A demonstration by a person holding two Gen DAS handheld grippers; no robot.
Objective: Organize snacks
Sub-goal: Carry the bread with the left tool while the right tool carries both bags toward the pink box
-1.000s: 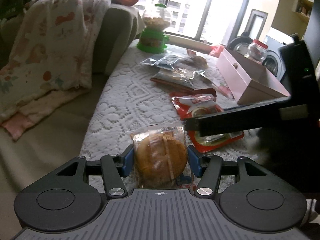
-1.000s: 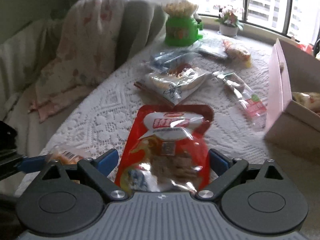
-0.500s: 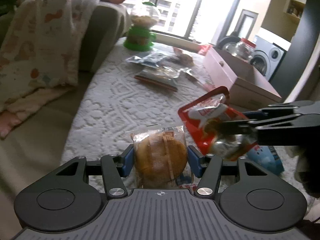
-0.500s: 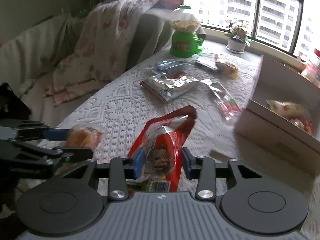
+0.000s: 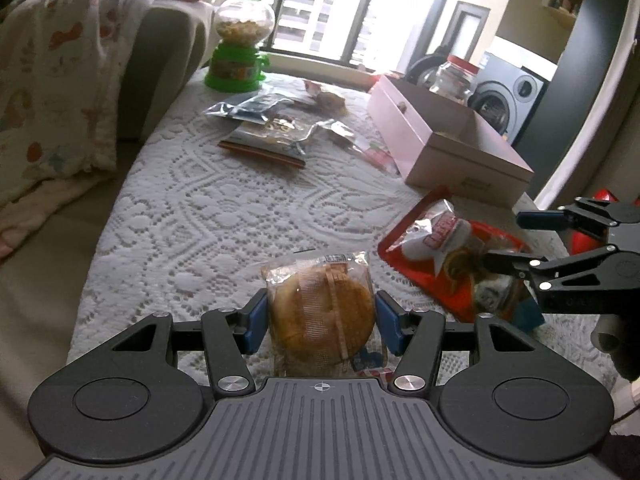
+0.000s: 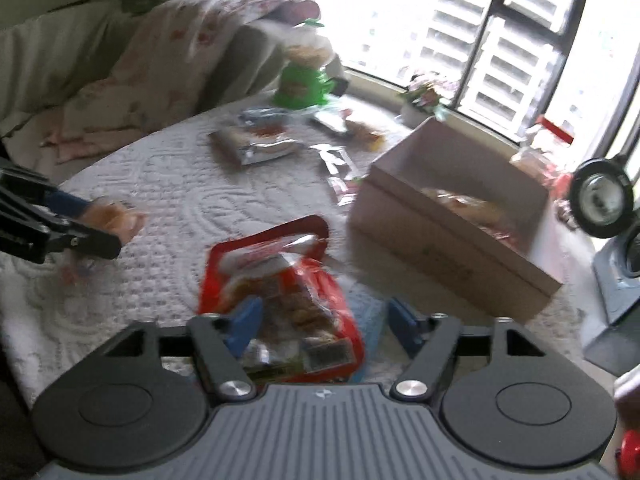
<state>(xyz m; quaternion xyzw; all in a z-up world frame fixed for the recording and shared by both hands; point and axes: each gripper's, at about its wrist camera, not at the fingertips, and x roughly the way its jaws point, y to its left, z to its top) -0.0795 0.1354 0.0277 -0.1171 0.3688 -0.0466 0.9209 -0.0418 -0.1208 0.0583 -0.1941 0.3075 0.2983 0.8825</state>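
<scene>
Left wrist: claw clamping cookie packet.

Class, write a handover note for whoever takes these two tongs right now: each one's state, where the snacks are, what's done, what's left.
Left tongs: shut on the wrapped cake, over the lace cloth.
Right tongs: jaws have just been opening; the red pouch sits between them, not gripped, short of the pink box.
Done: some snacks lie in the box.
Left: box both items, then the packets near the green dispenser.
</scene>
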